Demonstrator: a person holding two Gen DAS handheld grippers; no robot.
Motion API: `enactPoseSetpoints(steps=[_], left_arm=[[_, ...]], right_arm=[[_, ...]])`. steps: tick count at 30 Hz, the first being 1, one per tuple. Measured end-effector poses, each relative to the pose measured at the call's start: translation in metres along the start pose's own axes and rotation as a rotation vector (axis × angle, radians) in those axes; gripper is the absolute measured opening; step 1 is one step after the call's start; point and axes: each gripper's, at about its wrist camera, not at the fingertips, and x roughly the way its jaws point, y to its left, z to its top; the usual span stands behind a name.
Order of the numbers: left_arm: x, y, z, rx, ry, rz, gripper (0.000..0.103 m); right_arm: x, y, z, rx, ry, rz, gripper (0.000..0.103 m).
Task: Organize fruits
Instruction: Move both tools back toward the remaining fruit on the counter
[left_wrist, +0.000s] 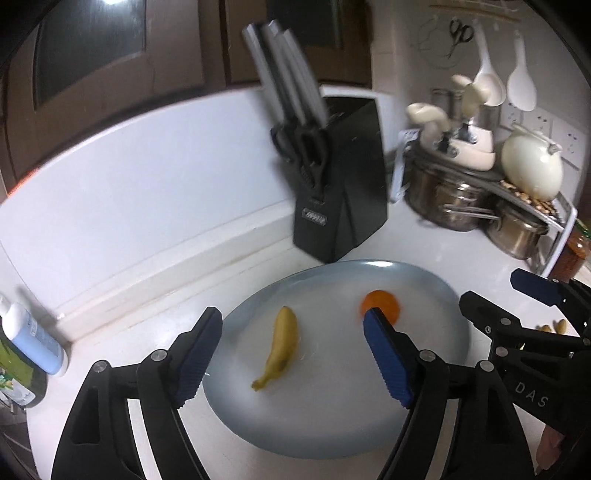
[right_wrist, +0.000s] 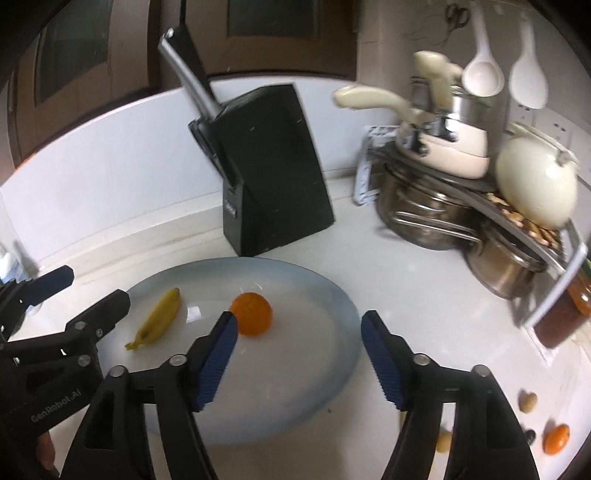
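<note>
So there's a grey plate (left_wrist: 436, 280) sitting on the white counter (left_wrist: 221, 266), close to the counter's back edge and right in front of the knife block (left_wrist: 343, 192). On it are a banana (left_wrist: 280, 347) and an orange (left_wrist: 380, 302), well apart from each other, with the banana toward the plate's left side and the orange nearer the middle.

The left gripper (left_wrist: 291, 354) hangs over the plate with its jaws apart. The banana shows between them, but the blue pads aren't touching it, so it's holding nothing. Same deal for the right gripper (right_wrist: 299, 362): jaws apart, nothing in them. The orange sits just past its left pad, and bare plate shows in the gap. Each gripper pokes into the other's view from the side.

More fruit is still off the plate. Near the counter's front right there's another small orange (right_wrist: 556, 437), plus a couple of small yellowish pieces (right_wrist: 527, 401) I can't really identify because they're blurry.

Back right corner is crowded: steel pots (right_wrist: 424, 214) stacked under a rack, a cream teapot (right_wrist: 535, 184) on top, and two white spoons (right_wrist: 484, 70) hanging on the wall. A jar (right_wrist: 561, 317) with something reddish stands at the right edge. Over at the left edge lies a white and blue bottle (left_wrist: 31, 332).
</note>
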Motion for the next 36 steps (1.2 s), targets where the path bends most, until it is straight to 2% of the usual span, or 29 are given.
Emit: enactPoseSetpoints(steps=[7, 14, 28, 36], left_arm=[[-0.034, -0.025, 0.000, 0.016, -0.058, -0.042, 0.084], [-0.064, -0.051, 0.003, 0.042, -0.113, -0.081, 0.084], [-0.117, -0.112, 0.003, 0.106, -0.223, -0.166, 0.093], [-0.134, -0.149, -0.001, 0.141, -0.242, -0.231, 0.095]], right_arm=[[-0.041, -0.022, -0.013, 0.039, -0.037, -0.061, 0.075], [-0.082, -0.044, -0.022, 0.075, -0.098, -0.126, 0.075], [-0.154, -0.097, -0.047, 0.187, -0.177, -0.256, 0.075], [-0.183, -0.131, -0.062, 0.238, -0.193, -0.323, 0.075]])
